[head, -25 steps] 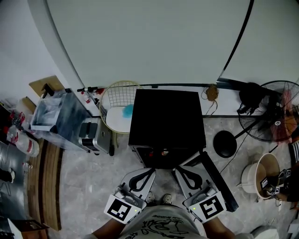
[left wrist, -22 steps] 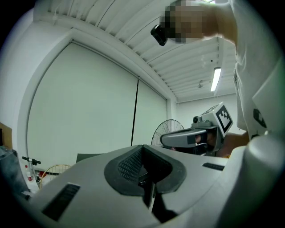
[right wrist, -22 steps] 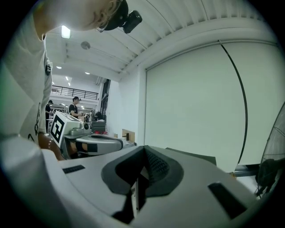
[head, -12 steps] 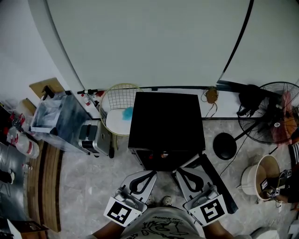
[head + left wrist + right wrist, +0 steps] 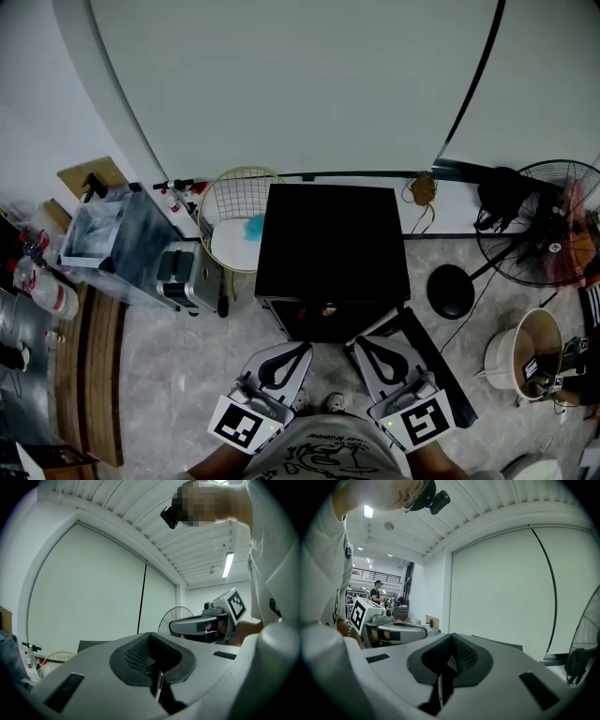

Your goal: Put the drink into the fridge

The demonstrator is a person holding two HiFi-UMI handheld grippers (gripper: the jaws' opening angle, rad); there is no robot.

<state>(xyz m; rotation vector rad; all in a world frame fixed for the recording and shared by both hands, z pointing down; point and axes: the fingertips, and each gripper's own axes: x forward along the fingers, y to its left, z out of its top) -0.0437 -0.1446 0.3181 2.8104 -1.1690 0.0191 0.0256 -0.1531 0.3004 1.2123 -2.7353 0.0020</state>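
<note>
Fridge [image 5: 333, 248]: a black box with a smooth, flat, square top. It stands on the floor against the wall, just ahead of both grippers.
Fridge front: a dark flat panel [image 5: 439, 367] angles out from its right corner (it looks like the door, swung open).
Drink: cannot be picked out in any view. Only a small pale glint [image 5: 330, 307] shows in the shadowed front.
Left gripper [image 5: 151, 641]: grey moulded shell with ribbed dark pads. The jaws are pressed together with nothing between them.
Right gripper [image 5: 452, 641]: same build, jaws also together and empty.
Floor [image 5: 178, 375]: pale, marbled tile.
Wire basket [image 5: 208, 202]: round, white mesh, just left of the fridge. It holds a blue tuft [image 5: 255, 225] on something white.
Clear bin [image 5: 112, 239]: boxy and translucent; its contents are blurred.
Bucket [image 5: 525, 328]: pale and round, at the right. Dark items lie inside, too small to name.
Fan [image 5: 553, 225]: round wire guard, cut off by the right edge.
Black disc [image 5: 451, 290]: flat and round, on the floor between fridge and fan.
</note>
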